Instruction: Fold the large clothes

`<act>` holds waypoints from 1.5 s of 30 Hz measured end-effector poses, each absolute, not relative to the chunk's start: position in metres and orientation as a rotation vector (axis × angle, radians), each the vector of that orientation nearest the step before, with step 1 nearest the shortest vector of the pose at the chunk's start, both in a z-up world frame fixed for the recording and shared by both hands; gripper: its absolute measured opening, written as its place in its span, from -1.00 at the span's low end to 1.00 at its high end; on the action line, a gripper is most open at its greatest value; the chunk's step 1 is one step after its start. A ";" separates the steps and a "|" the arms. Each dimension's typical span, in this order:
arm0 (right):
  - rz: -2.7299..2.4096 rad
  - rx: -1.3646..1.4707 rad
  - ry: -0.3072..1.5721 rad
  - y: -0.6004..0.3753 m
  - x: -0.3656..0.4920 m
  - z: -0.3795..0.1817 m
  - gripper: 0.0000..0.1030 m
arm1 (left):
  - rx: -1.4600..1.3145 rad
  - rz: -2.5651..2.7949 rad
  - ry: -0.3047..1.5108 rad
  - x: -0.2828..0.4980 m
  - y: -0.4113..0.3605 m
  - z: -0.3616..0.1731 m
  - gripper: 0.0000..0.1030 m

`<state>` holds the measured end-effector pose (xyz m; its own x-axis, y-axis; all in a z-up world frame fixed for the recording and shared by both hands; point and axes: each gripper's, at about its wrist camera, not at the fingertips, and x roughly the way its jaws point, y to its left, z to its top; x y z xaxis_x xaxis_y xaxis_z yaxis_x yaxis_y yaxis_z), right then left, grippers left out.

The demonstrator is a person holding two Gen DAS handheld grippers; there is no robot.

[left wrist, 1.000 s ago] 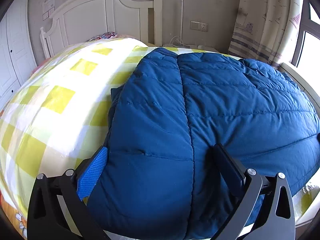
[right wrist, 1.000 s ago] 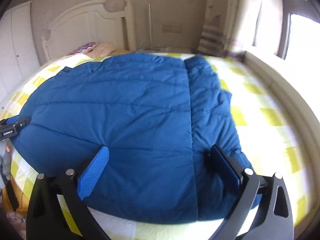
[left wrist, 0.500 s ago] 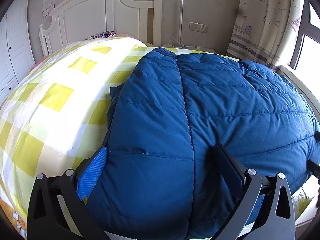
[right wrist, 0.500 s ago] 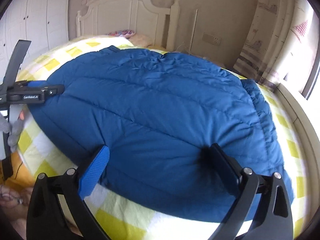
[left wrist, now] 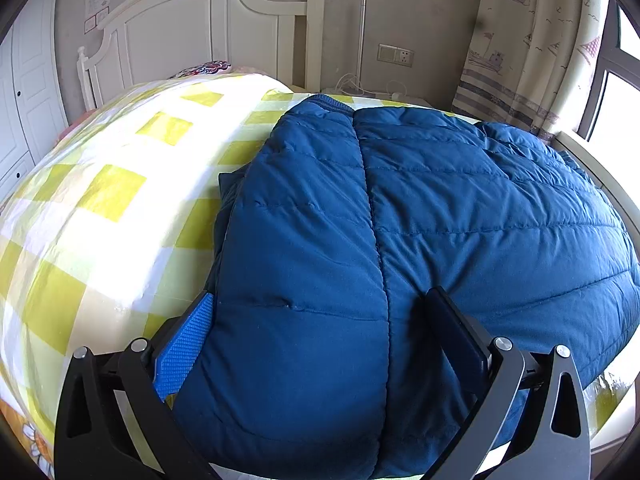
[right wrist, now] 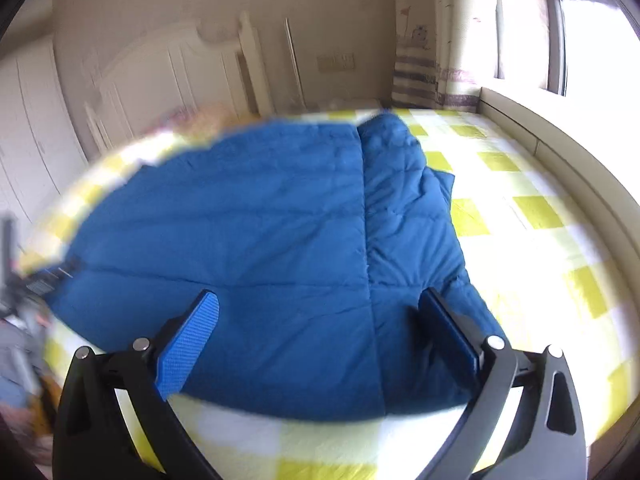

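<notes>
We see a large blue quilted down jacket (left wrist: 420,240) spread flat on the bed (left wrist: 100,208), filling the centre and right of the left wrist frame and the centre of the right wrist frame (right wrist: 280,240). Its fabric is smooth and puffy, stitched in horizontal channels, with one long vertical seam running up the middle. The bed cover is a white and yellow-green check, soft and slightly rumpled. Our left hand-held gripper (left wrist: 320,328) stands with its jaws spread wide at the lower middle of its frame, straddling the near hem of the jacket; one pad is ribbed blue, the other black. Our right hand-held gripper (right wrist: 320,328) is likewise spread wide over the jacket's near edge, gripping nothing. A white panelled headboard (left wrist: 200,36) stands at upper left, a printed curtain (left wrist: 520,48) at upper right. The right wrist view is motion-blurred.
</notes>
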<state>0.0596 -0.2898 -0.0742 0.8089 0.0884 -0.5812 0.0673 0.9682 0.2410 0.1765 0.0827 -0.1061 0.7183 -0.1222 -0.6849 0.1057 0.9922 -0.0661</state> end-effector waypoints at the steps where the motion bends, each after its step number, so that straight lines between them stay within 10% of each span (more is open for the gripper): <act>1: -0.002 0.326 0.614 -0.298 0.045 -0.074 0.93 | -0.022 -0.125 0.760 0.176 0.082 -0.106 0.91; 21: -0.145 0.885 0.569 -0.369 0.098 -0.122 0.89 | -0.033 -0.135 0.765 0.175 0.082 -0.107 0.91; 23: -0.109 0.894 0.556 -0.368 0.107 -0.131 -0.07 | -0.036 -0.135 0.765 0.175 0.082 -0.107 0.91; 26: -0.007 0.973 0.473 -0.374 0.088 -0.137 -0.45 | -0.038 -0.136 0.761 0.172 0.080 -0.107 0.91; 45: 0.030 0.846 0.306 -0.398 -0.022 -0.087 -0.51 | 0.263 -0.354 0.655 0.183 -0.140 -0.024 0.90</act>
